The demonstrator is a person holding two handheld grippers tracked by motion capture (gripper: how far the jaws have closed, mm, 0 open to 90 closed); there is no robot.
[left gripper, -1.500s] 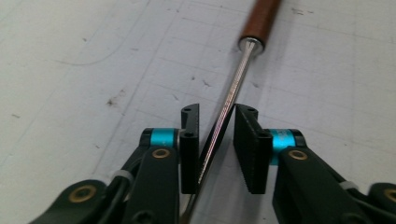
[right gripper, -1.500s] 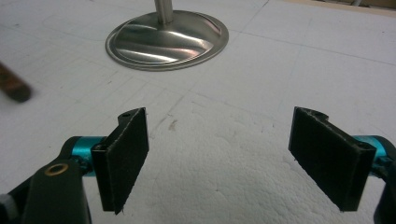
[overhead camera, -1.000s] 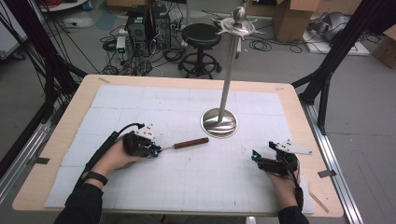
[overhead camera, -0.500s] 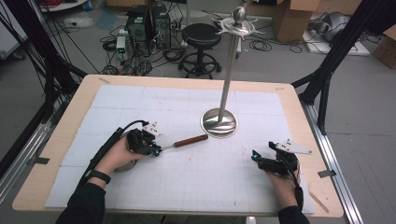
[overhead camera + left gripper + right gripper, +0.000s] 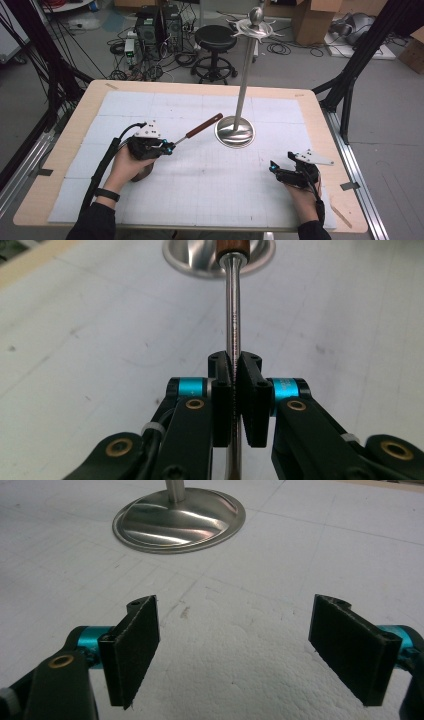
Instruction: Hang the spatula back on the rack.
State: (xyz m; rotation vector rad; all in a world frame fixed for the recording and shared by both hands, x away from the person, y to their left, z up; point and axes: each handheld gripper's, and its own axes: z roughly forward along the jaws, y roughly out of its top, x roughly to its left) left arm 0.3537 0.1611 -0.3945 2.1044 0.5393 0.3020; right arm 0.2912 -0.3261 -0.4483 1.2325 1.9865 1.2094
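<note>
so, at centre left of the high view the left gripper (image 5: 169,148) is seen clamped on the thin metal shaft of one utensil (image 5: 196,130); in the left gripper view the pads (image 5: 252,395) are pressed together on that shaft (image 5: 233,315). the utensil's long axis is run from the jaws up and to the right in the frame, with the brown wooden handle (image 5: 206,123) at the far end, raised off the white mat (image 5: 200,200) and ended just short of the stand base (image 5: 234,132). the stand, one in count, is placed at centre: a round steel base, one upright pole (image 5: 246,75) and hook arms at the top (image 5: 256,27). so the stand lies straight ahead along the held utensil's axis, and the left hand is judged the nearer one to it. at lower right the right gripper (image 5: 280,167) is rested on the mat, jaws held wide apart with nothing between them, as the right gripper view shows (image 5: 240,645). counted: two grippers, one utensil, one stand, one table (image 5: 60,165).
</note>
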